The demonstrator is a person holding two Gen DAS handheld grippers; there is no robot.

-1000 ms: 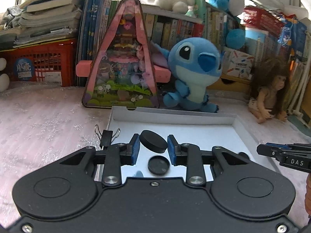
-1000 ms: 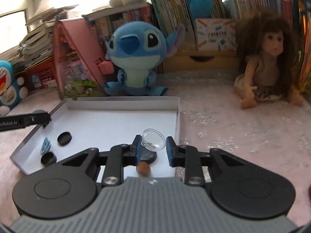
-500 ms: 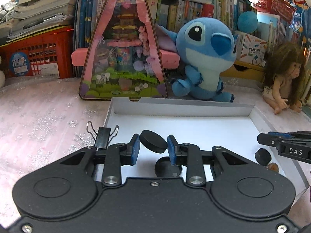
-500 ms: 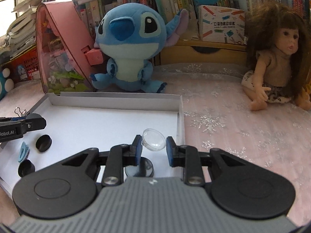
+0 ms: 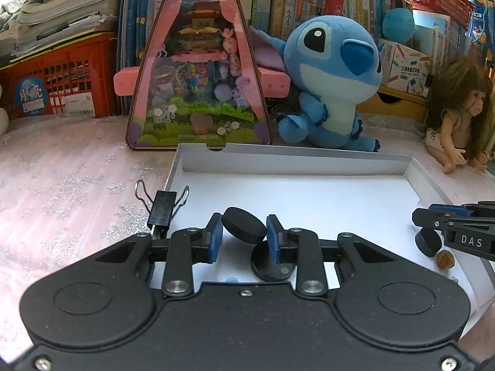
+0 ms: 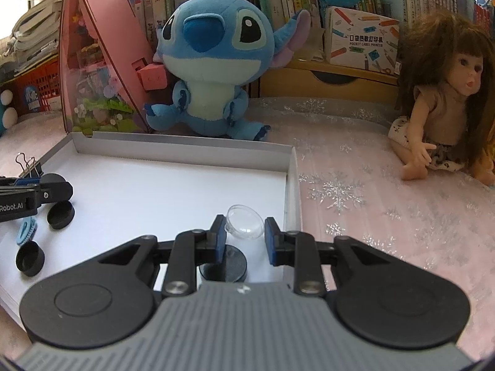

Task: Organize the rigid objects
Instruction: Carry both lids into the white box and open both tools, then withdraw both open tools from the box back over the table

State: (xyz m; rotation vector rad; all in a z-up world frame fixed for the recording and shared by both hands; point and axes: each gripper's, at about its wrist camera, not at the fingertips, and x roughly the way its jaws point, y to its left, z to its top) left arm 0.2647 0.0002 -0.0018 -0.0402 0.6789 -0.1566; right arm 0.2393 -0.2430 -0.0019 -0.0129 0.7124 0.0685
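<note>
1. The shallow white cardboard tray [image 6: 185,148] holds loose black round caps [image 6: 60,215], a light blue ridged piece [image 6: 26,232] and a small brown bead [image 5: 444,260].
2. Left tongs [image 5: 244,236] pinch a tilted matte black disc [image 5: 244,225] above the tray.
3. Right tongs [image 6: 243,235] pinch a clear plastic dome [image 6: 244,222] near the tray's right wall.
4. A black binder clip [image 5: 162,208] sits at the left rim.
</note>
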